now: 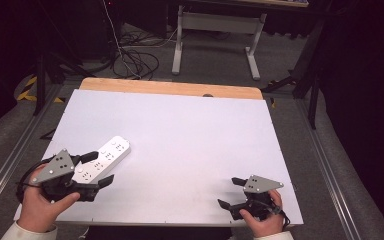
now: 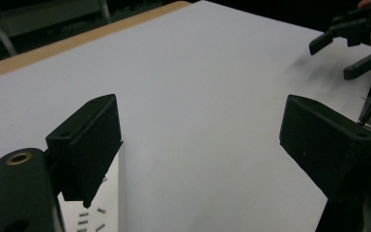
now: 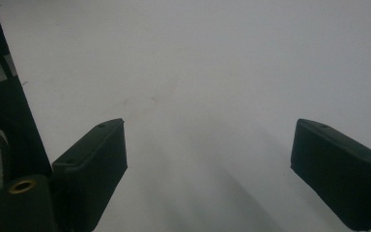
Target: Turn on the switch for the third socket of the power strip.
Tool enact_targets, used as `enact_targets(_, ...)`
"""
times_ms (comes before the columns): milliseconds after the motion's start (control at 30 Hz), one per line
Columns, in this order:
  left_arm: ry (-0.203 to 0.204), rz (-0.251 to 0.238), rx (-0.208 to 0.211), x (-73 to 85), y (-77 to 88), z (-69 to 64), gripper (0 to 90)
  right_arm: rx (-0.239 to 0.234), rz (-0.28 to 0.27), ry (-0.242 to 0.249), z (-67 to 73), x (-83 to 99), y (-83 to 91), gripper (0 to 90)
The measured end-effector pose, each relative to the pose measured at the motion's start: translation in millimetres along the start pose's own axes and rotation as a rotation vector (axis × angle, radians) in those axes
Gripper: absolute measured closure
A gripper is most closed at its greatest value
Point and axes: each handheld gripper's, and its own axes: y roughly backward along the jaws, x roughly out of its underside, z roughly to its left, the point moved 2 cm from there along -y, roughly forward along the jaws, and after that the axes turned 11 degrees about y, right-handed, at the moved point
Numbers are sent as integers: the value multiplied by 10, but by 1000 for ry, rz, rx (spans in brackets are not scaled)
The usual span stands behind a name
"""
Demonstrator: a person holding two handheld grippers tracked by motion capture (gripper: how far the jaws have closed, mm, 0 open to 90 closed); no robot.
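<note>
Now the left gripper (image 1: pixel 100 172) hovers with jaws spread wide beside the white power strip (image 1: pixel 102 160) lying near the table's (image 1: pixel 190 130) left edge, seemingly freeing it, while the right gripper (image 1: pixel 231 192) waits open.

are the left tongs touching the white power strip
Cannot tell: in the high view the open left tongs straddle the power strip's near end, yet neither contact nor gap shows plainly.

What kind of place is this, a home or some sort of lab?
Most likely a lab or test workshop: a white work table on grey carpet, loose cables on the floor behind it, dark curtains around, and a white power strip on the table.
</note>
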Motion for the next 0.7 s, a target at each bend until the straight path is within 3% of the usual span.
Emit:
enact_targets(467,1,-26,23,342,-92,-54,147,-12,4,-11,0,6,12,131)
enact_targets(567,33,6,43,425,-147,-46,154,-12,3,-12,0,6,14,131)
enact_targets(633,28,4,30,470,-172,-45,161,-14,1,-14,1,7,15,130)
enact_targets(700,52,-14,37,515,-186,-51,163,-16,-1,-14,-2,10,16,131)
